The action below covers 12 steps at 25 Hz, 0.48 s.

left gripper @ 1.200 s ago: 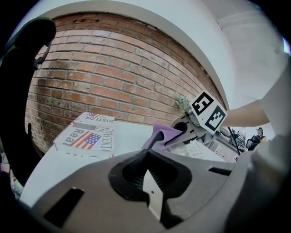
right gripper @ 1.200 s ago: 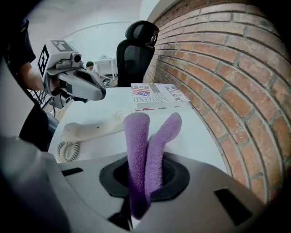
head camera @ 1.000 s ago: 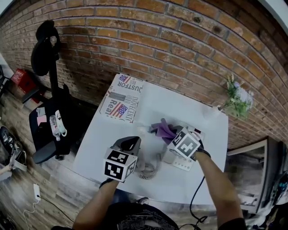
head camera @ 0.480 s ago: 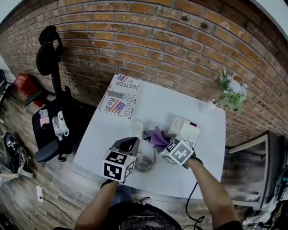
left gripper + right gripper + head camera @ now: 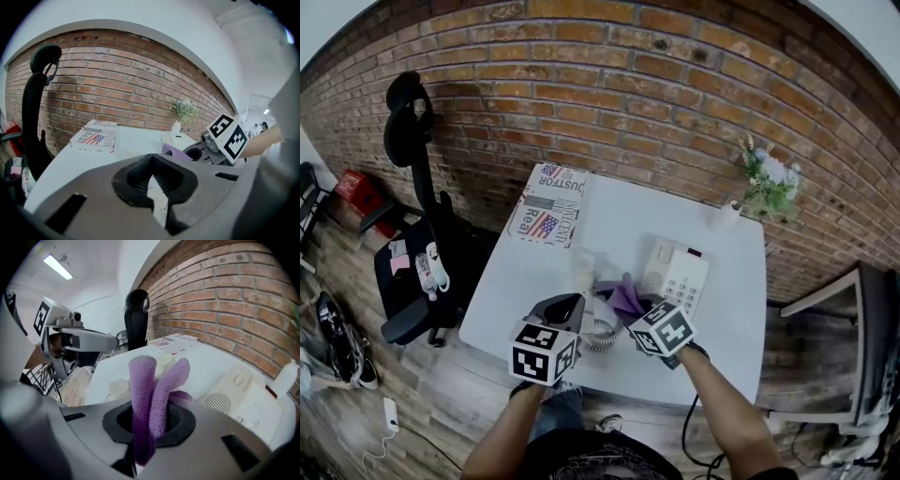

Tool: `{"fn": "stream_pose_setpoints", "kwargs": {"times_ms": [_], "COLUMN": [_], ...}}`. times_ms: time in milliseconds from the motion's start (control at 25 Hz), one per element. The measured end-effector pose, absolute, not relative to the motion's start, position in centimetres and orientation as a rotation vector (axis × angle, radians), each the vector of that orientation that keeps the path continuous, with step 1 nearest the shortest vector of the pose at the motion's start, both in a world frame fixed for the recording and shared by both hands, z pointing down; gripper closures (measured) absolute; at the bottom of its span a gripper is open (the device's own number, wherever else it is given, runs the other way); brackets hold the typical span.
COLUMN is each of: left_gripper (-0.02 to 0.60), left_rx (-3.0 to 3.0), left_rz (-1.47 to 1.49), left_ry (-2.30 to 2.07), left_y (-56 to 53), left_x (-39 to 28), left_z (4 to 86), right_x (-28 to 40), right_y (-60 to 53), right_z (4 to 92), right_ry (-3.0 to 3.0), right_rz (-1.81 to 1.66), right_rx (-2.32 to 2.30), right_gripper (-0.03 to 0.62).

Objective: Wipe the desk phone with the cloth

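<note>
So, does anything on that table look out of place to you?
The handset is off its cradle. It lies on the white table to the left of the desk phone, and its coiled cord is bunched near the front edge. Nothing looks spilled or broken.

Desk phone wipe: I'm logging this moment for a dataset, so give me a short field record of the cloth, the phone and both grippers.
cloth: purple, folds sticking out past the jaws
right gripper: shut on the cloth, close beside the phone
left gripper: jaws together, nothing between them, held above the table
desk phone: cream, on the white table
handset: off the base, to its left
cloth-phone contact: cannot tell
</note>
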<state>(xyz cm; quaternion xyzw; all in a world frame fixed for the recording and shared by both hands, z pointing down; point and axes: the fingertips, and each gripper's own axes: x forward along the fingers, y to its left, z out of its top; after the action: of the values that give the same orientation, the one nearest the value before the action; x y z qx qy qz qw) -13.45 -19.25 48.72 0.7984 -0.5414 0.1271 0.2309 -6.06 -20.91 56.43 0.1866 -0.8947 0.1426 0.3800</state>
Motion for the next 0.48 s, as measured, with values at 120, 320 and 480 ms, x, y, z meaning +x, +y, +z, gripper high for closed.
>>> {"fn": "stream_pose_setpoints", "kwargs": {"times_ms": [120, 320, 480], "left_gripper": [0.577, 0.577, 0.577], "left_rx": [2.218, 2.264, 2.296], "left_rz": [0.357, 0.373, 0.377], "left_ry": [-1.488, -1.476, -1.467], "left_y": [-19.0, -18.7, -18.6], "left_x": [-13.0, -11.5, -10.1], "left_z": [48.1, 47.1, 46.0], "right_x": [-5.4, -2.3, 1.2], "right_y": [-21.2, -21.5, -21.0], "right_z": [54.5, 50.3, 47.6], "right_ry": [-2.355, -2.461, -2.495], "right_rz": [0.389, 0.434, 0.417], "right_rx": [0.574, 0.783, 0.913], "right_gripper": [0.542, 0.543, 0.543]}}
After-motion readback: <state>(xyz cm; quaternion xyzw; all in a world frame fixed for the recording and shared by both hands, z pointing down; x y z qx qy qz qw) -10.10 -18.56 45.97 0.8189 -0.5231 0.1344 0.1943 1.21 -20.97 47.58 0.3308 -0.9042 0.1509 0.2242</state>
